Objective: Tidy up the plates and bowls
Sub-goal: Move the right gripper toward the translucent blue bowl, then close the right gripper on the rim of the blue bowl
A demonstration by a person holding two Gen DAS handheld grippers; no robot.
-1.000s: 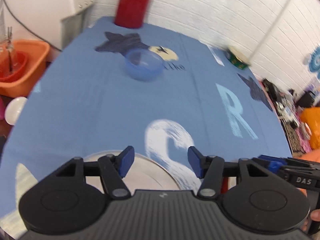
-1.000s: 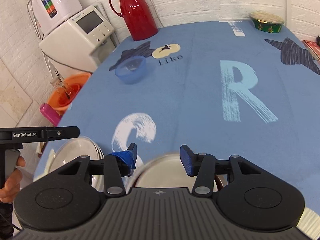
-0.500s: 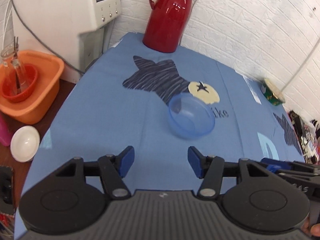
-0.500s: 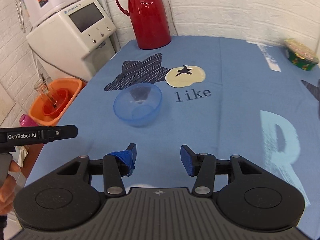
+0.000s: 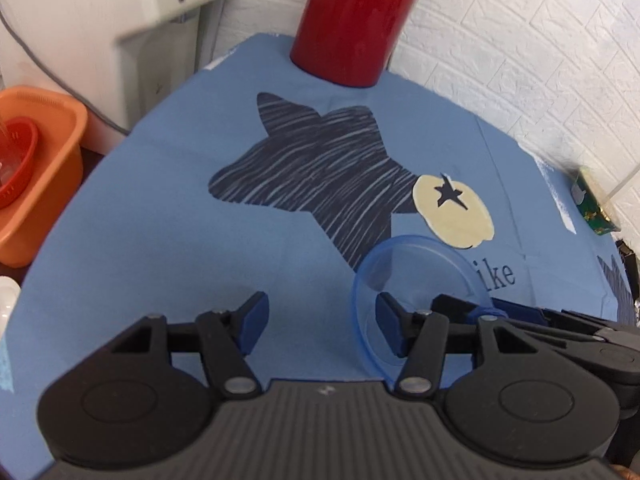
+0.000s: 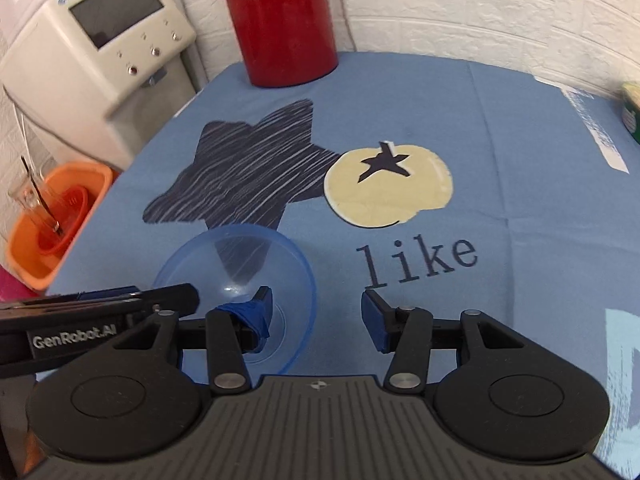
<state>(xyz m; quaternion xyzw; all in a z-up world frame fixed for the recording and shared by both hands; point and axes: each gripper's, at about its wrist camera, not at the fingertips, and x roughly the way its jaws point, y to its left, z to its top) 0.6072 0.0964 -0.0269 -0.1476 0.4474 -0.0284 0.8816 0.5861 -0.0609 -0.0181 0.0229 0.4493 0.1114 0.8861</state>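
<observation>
Both grippers, left and right, spread wide and empty, straddle the bowl rim; closing 1 squarely avoids tipping it.

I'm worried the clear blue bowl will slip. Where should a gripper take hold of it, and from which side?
Grip the thin rim of the blue bowl, one finger inside and one outside the wall. It sits upright and open-topped, and its body looks too wide to span. The right gripper is probably best placed: it is open, with one finger apparently already inside, so close on the near-right rim.
</observation>
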